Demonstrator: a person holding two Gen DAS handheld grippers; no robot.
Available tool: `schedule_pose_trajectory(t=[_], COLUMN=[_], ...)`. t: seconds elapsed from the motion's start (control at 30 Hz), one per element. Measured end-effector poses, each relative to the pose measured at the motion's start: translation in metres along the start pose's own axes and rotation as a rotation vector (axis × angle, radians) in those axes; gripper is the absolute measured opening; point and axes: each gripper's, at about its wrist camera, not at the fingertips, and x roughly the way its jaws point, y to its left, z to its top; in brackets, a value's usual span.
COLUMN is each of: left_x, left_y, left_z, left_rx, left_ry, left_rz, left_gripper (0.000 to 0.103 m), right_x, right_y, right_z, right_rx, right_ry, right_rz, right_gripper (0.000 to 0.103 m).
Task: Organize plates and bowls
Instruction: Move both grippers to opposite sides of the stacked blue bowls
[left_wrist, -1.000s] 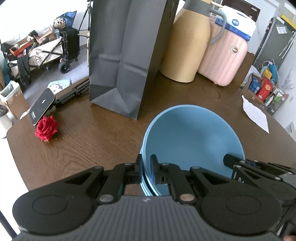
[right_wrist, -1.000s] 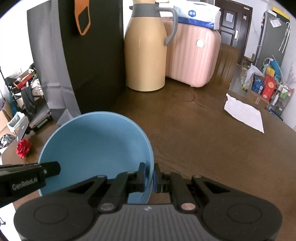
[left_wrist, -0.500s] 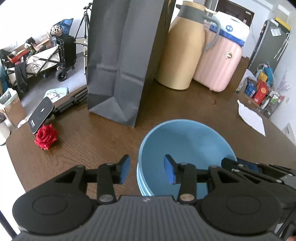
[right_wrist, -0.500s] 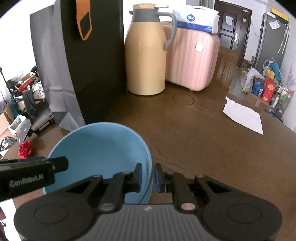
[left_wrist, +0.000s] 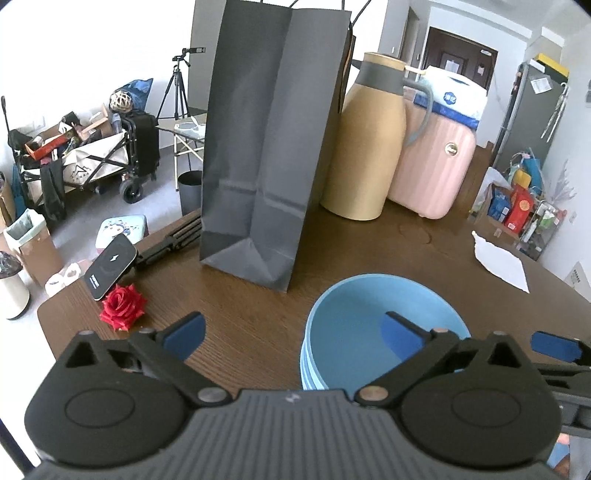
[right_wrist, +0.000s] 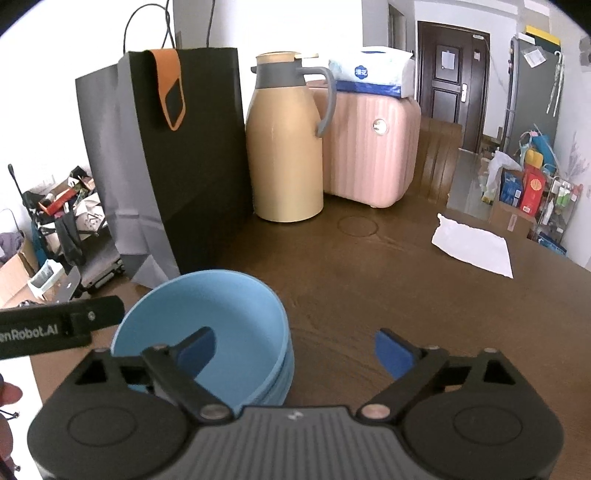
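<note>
- A stack of blue bowls (left_wrist: 364, 332) sits on the brown wooden table (left_wrist: 240, 306), nested one inside another, with several rims showing at the side. It lies low and right of centre in the left wrist view, and low and left of centre in the right wrist view (right_wrist: 221, 317).
- The left gripper (left_wrist: 291, 328) fills the bottom of its frame with its jaws spread wide. One blue-padded finger is over the bare wood to the left of the stack and the other over the bowl's inside; neither grips the rim.
- The right gripper (right_wrist: 293, 350) is likewise wide apart at the bottom of its frame, its left finger over the bowl's inside and its right finger over bare table. It holds nothing.
- Behind the bowls, a tall dark paper bag (left_wrist: 269, 147) stands upright at upper centre of the left wrist view.
- Just to the right of the bag stand a tan thermos jug (left_wrist: 369, 147) with a grey collar and handle, and a pink ribbed case (left_wrist: 432, 162) with a pack of tissues (left_wrist: 458, 96) on top.
- A white sheet of paper (left_wrist: 500, 262) lies flat at the right edge of the table, well apart from the bowls.
- A red rose (left_wrist: 123, 306) lies at the left of the table, just beside a black phone (left_wrist: 110, 267).
</note>
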Motion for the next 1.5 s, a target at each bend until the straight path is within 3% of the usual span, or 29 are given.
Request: schedule_pose_trajectory(t=[0.6, 1.5], left_x=[-0.014, 0.019], left_y=[0.026, 0.041], left_z=[-0.009, 0.007], left_rx=[0.02, 0.121], left_ry=[0.008, 0.068], left_rz=[-0.051, -0.145], left_gripper=[0.103, 0.103], right_x=[-0.037, -0.028], right_y=[-0.007, 0.021], right_z=[-0.023, -0.027], right_rx=[0.056, 0.12], right_ry=[-0.045, -0.004], right_rz=[-0.053, -0.144], right_gripper=[0.103, 0.103])
